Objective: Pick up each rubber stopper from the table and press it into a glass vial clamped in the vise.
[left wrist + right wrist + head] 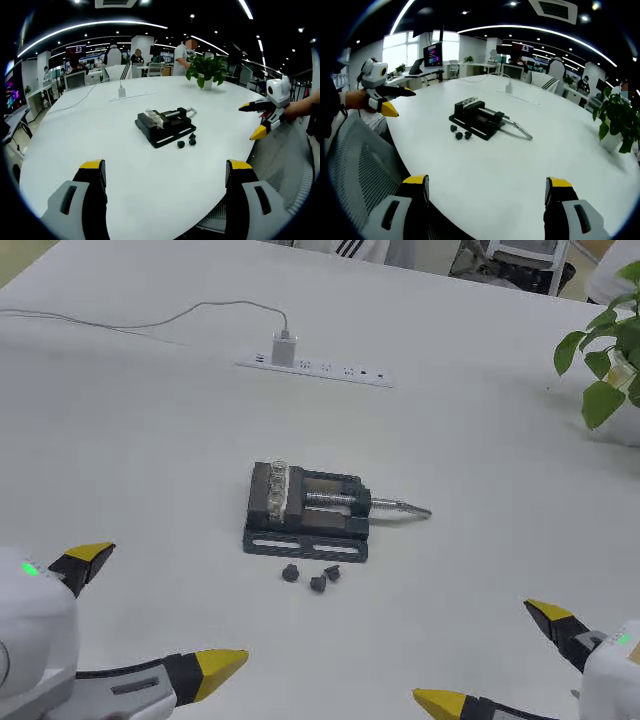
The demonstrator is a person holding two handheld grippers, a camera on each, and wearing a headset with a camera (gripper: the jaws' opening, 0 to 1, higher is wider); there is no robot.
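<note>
A dark vise [306, 513] [164, 125] [476, 118] sits mid-table with clear glass vials [276, 487] [154, 116] clamped upright in its jaws. Three dark rubber stoppers [317, 577] [185, 140] [459, 134] lie on the table just in front of it. My left gripper [155, 610] [165, 172] is open near the table's front left edge, nothing between its yellow-tipped fingers. My right gripper [495, 655] [487, 187] is open at the front right, also empty. Both are well short of the stoppers.
A white power strip [315, 367] with a plugged charger and cable lies behind the vise. A potted plant [610, 360] stands at the far right. The vise's screw handle [400, 509] sticks out rightward. People and desks fill the background.
</note>
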